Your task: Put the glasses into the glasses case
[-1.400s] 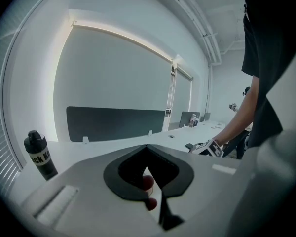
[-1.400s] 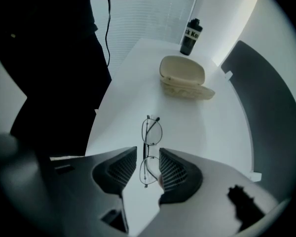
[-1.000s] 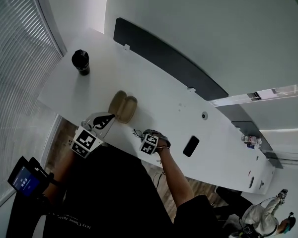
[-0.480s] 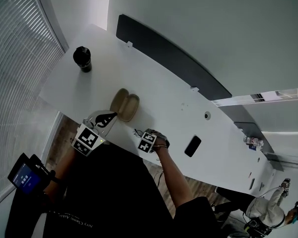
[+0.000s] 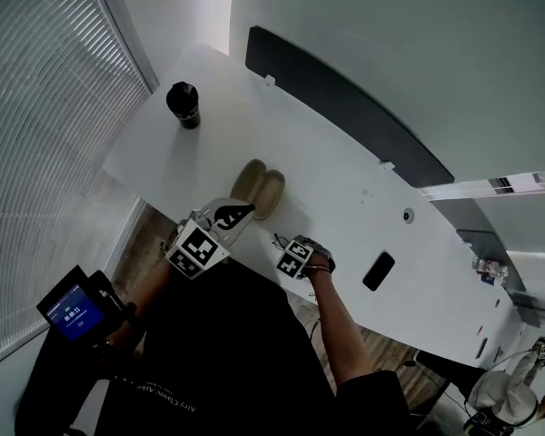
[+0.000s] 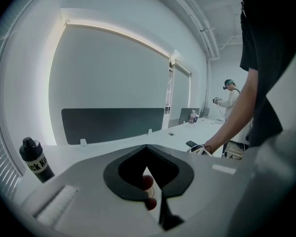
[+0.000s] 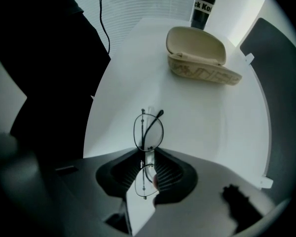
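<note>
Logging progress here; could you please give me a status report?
Right gripper just closing, glasses gripped. Left gripper shut, empty. Glasses case open, nothing in the way.

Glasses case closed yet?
No, the right gripper view shows the glasses case lying open on the table, its lid tipped back.

Looks over the closed, empty jaws of the left gripper [image 6: 147, 148] onto a white table [image 6: 108, 146]. Shows a black bottle [image 6: 33, 159] at far left, a dark partition panel [image 6: 113, 125] along the far edge, and a phone [image 6: 191, 143] near a person's forearm [image 6: 232, 127] at right.
</note>
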